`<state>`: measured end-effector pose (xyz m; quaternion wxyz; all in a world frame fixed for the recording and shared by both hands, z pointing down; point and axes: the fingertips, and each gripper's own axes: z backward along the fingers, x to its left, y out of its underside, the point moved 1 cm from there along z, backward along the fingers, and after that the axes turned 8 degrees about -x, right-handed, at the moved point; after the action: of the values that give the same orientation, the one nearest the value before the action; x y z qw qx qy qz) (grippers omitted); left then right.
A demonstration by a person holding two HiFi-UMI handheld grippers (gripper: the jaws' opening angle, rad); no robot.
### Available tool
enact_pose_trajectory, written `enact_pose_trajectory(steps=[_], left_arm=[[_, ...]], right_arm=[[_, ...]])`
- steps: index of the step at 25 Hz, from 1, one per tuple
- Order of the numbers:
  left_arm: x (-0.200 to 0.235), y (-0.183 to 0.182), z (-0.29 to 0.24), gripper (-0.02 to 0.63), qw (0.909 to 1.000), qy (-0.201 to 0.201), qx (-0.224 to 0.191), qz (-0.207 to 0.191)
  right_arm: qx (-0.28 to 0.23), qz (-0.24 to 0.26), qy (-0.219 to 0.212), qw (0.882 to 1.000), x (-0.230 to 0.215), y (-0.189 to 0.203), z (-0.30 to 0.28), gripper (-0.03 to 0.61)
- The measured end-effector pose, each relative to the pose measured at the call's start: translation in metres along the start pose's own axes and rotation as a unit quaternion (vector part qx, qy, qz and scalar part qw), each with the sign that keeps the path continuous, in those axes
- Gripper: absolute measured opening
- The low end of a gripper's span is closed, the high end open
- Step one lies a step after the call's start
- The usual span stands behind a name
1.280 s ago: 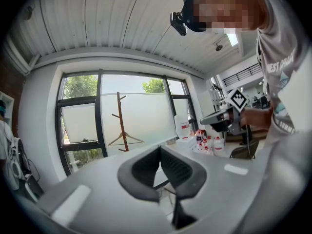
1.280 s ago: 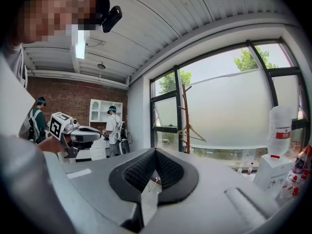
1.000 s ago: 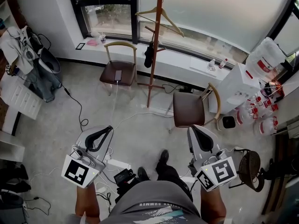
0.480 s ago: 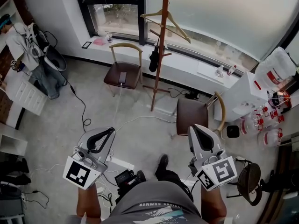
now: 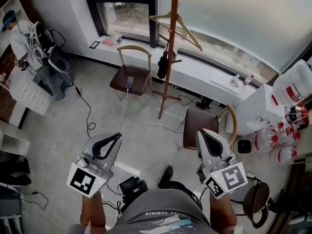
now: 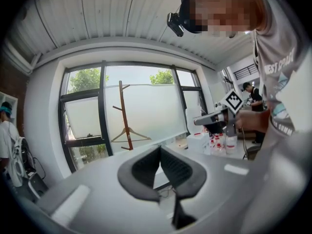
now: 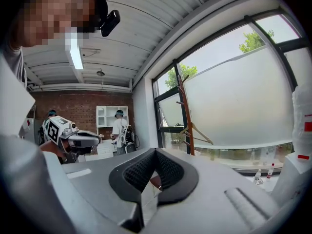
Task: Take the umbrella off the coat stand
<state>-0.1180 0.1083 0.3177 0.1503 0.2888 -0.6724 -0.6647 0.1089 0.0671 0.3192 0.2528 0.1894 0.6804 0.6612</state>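
Note:
The brown wooden coat stand [image 5: 168, 57] rises by the window ledge, straight ahead in the head view. A black folded umbrella [image 5: 162, 65] hangs from a peg on its left side, and a wooden hanger [image 5: 178, 24] hangs higher up. My left gripper [image 5: 115, 137] and right gripper [image 5: 201, 132] are held low, well short of the stand, both shut with nothing in them. In the left gripper view the stand [image 6: 125, 113] and hanger [image 6: 129, 135] show beyond the jaws. The right gripper view shows the stand [image 7: 185, 111] too. I cannot make out the umbrella in either gripper view.
Two brown chairs flank the stand: one [image 5: 129, 77] at its left with a phone on the seat, one [image 5: 201, 121] at its right, close to my right gripper. Cables [image 5: 88, 116] trail over the floor. A white cabinet [image 5: 265, 108] with bottles stands at the right.
The person has walked toward the coat stand, which has come nearer in the head view. Both grippers came forward with them and stayed shut.

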Motion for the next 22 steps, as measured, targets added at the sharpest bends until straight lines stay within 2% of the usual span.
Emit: enact_pose_trajectory(steps=[11, 16, 22], left_arm=[[-0.012, -0.011, -0.051, 0.002, 0.9994, -0.031, 0.009, -0.014], [-0.019, -0.012, -0.07, 0.002, 0.9994, -0.024, 0.02, -0.017], [-0.007, -0.006, -0.091, 0.002, 0.9997, -0.007, 0.019, -0.014]], right_arm=[[-0.009, -0.007, -0.037, 0.999, -0.058, -0.003, -0.019, 0.0], [-0.007, -0.015, -0.037, 0.999, -0.077, -0.001, -0.022, 0.0], [0.0, -0.016, -0.025, 1.0, -0.087, 0.005, -0.033, 0.0]])
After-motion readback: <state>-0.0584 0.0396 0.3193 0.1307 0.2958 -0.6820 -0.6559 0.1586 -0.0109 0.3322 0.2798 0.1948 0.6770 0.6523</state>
